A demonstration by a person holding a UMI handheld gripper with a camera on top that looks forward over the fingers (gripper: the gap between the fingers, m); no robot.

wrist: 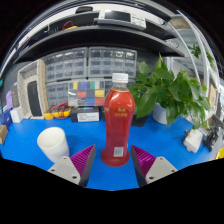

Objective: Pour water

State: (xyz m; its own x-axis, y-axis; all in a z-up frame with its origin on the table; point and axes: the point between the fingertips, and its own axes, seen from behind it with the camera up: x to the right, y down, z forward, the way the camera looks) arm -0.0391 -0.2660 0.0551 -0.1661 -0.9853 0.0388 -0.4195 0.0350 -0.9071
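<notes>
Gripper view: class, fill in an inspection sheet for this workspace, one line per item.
Surface: blue table, bare near the fingers.
Job's things: bottle with red liquid and white cap, upright; white cup beside it, upright.
Clutter: plant, colour chart, small items along the far edge.
Gripper: gripper open; the bottle stands between the fingers with a gap at each side.
Cables: nothing seen.
Surroundings: shelves with drawer bins behind the table.
</notes>
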